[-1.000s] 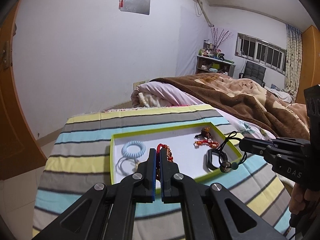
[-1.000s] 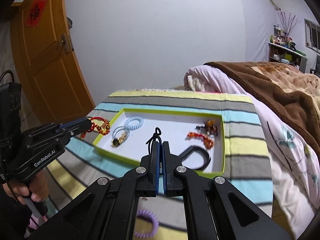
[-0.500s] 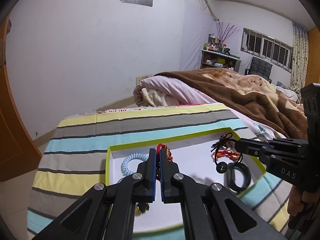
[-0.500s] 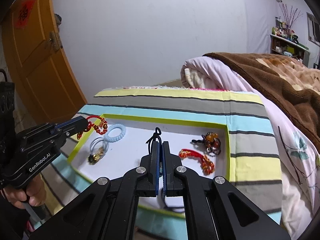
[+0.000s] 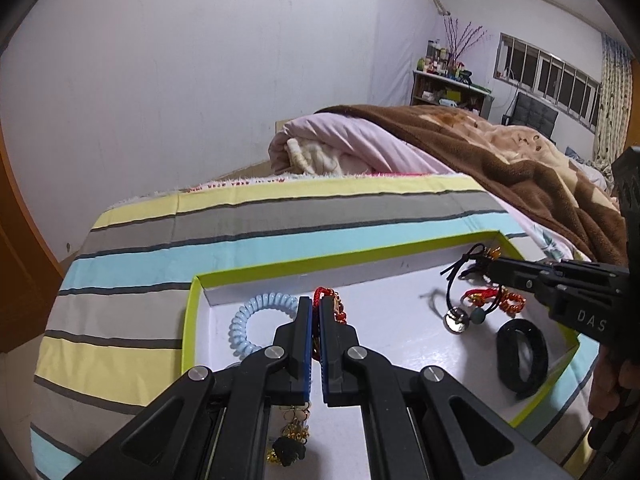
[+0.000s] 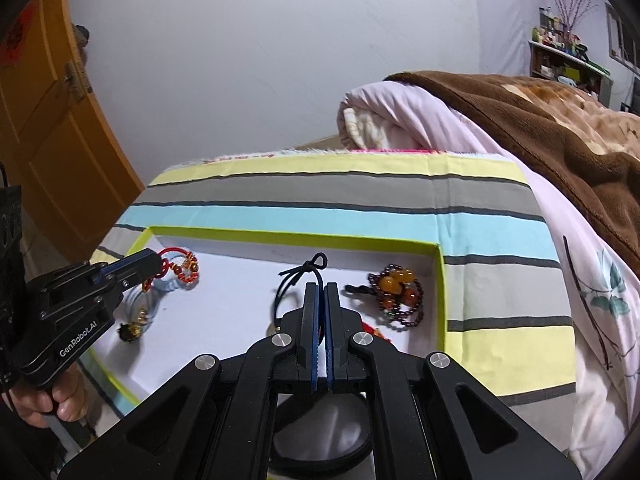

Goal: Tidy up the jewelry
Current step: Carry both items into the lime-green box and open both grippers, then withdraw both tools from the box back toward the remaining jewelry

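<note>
Claws (image 5: pixel 316 312) over striped cloth (image 5: pixel 280 216), bedroom.

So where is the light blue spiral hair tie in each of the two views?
Left wrist: light blue spiral hair tie lies left of centre, beside the left gripper.
Right wrist: only a pale bit shows at left, behind the left gripper.
Shared landmark: green-rimmed white tray.

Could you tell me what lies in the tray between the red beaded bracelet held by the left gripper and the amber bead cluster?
In the right wrist view, between the red beaded bracelet and the amber bead cluster hangs only the black cord pinched in the right gripper; otherwise bare tray floor.
</note>
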The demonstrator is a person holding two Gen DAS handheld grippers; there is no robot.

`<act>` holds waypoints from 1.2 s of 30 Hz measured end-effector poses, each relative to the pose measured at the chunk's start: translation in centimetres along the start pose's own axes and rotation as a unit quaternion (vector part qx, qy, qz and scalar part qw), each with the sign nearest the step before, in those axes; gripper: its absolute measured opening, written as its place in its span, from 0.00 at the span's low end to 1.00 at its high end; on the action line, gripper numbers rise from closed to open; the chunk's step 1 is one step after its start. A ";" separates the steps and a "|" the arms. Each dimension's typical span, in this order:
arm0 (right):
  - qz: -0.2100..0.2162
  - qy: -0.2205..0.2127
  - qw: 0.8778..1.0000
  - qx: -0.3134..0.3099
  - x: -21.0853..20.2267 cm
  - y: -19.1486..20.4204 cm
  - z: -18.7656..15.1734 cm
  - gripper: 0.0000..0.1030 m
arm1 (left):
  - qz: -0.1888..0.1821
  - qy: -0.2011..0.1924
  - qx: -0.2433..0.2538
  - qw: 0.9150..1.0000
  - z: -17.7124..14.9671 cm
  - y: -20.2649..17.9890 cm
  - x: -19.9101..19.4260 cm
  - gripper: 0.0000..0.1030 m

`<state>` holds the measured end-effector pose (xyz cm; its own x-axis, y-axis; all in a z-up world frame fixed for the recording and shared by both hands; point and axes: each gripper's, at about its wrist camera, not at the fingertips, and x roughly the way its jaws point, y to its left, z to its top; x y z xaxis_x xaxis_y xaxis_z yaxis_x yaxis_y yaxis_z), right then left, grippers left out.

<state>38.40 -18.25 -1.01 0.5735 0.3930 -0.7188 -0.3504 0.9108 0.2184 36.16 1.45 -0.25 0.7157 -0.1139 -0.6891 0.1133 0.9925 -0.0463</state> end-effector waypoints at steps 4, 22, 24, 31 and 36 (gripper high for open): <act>-0.008 0.006 1.000 0.000 0.3 -0.3 -0.1 0.03 | -0.001 0.005 0.002 1.000 -0.3 0.0 0.4 0.03; -0.022 -0.035 0.999 -0.026 -4.6 1.2 -1.8 0.21 | -0.003 -0.032 -0.022 0.999 -1.2 0.4 -4.6 0.16; -0.019 -0.040 0.999 -0.027 -5.7 1.5 -2.4 0.21 | -0.005 -0.038 -0.024 0.999 -1.8 0.3 -6.0 0.16; -0.014 -0.060 0.998 -0.033 -10.3 3.1 -5.5 0.21 | 0.002 -0.058 -0.022 0.998 -4.2 -0.5 -10.8 0.16; -0.014 -0.066 0.997 -0.040 -13.0 4.4 -8.2 0.21 | 0.001 -0.068 -0.021 0.997 -7.0 -1.5 -14.3 0.16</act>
<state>23.38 -20.41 3.91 0.6739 0.3863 -0.6297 -0.3887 0.9103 0.1424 20.96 1.89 4.64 0.8032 -0.1143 -0.5846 0.0849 0.9934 -0.0776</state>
